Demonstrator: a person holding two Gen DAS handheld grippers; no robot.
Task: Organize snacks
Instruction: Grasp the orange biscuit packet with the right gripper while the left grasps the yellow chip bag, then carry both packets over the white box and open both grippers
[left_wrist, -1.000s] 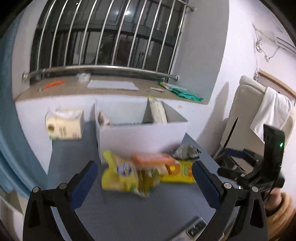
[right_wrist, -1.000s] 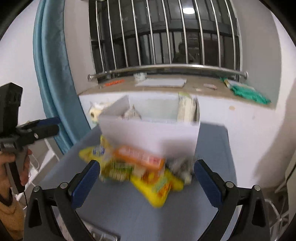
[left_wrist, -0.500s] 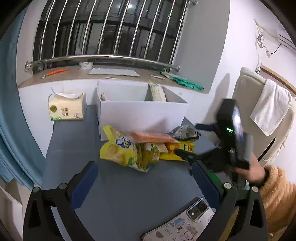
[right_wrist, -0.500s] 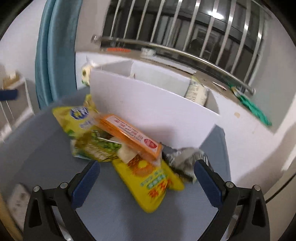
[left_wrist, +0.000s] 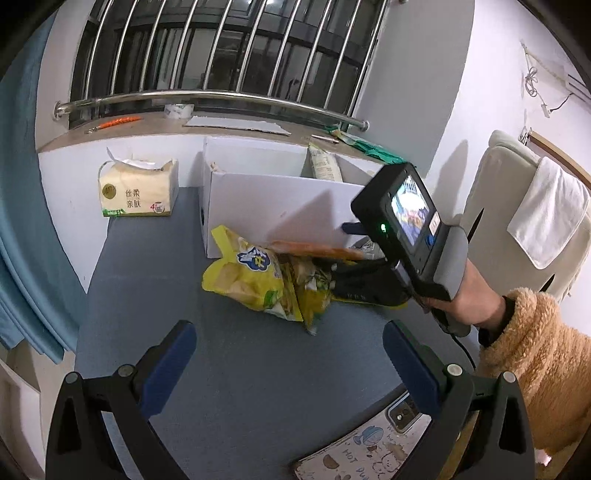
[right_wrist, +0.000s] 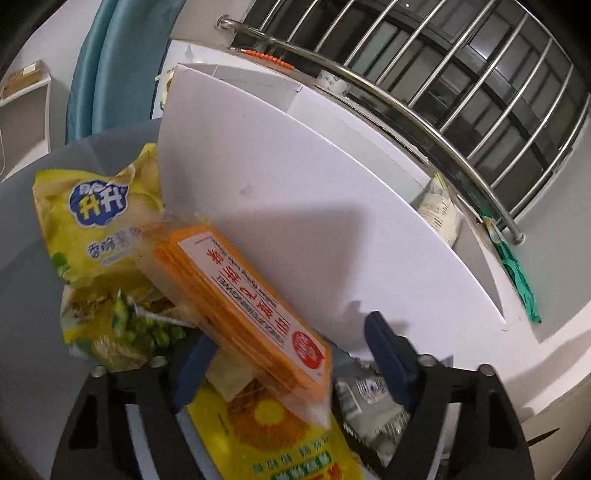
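A pile of snack packs lies on the grey table against a white box. An orange cracker pack lies on top, with a yellow chip bag at the left, a yellow flat bag beneath and a silver packet at the right. My right gripper is open, its blue fingers on either side of the orange pack's near end. It shows in the left wrist view reaching into the pile. My left gripper is open and empty, held back above bare table.
The white box holds a pale upright pack at its right end. A tissue pack stands left of the box by the wall. A phone lies near the table's front edge. A chair with a towel stands right.
My right gripper has moved forward and down into the snack pile and now straddles the orange pack. My left gripper has pulled back a little.
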